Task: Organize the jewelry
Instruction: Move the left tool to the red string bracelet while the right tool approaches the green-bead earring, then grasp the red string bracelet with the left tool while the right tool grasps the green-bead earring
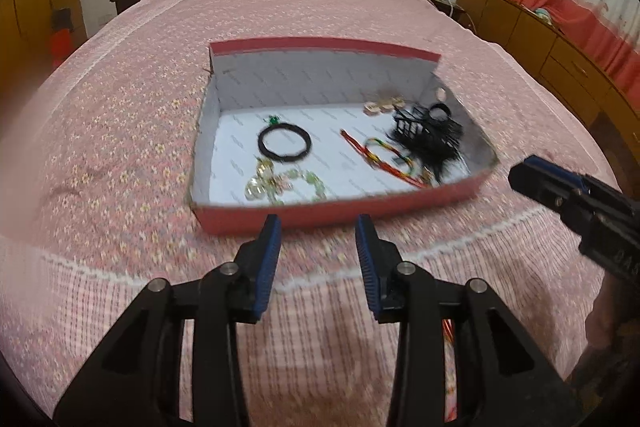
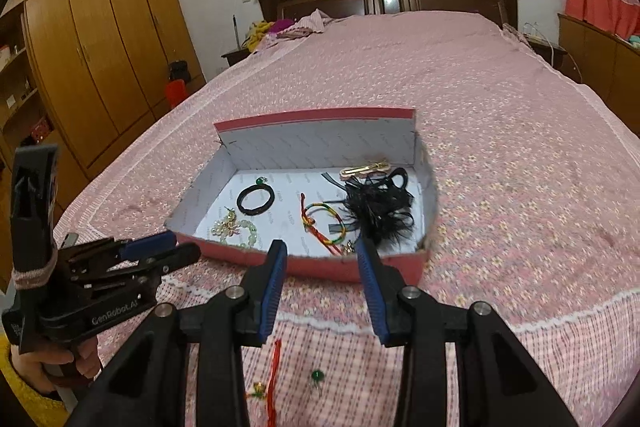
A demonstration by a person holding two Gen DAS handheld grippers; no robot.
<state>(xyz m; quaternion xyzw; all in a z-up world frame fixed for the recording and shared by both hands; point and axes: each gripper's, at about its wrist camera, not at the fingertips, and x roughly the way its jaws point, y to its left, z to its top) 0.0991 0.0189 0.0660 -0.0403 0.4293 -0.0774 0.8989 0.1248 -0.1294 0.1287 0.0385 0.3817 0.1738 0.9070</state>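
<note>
Jewelry lies in the red box [image 1: 340, 217] on the pink bedspread [image 1: 120, 147]: a black ring [image 1: 284, 143] and a pale bead bracelet [image 1: 280, 183] to the left, a red-and-yellow cord [image 1: 384, 155] in the middle, a black feathery piece [image 1: 432, 139] and a gold clip [image 2: 366, 169] to the right. My left gripper [image 1: 318, 227] and right gripper [image 2: 322, 251] hang just before the box's near wall, jaws parted and empty. Nearer me, a red cord [image 2: 274, 375] and a green bead [image 2: 317, 375] lie on the bedspread.
</note>
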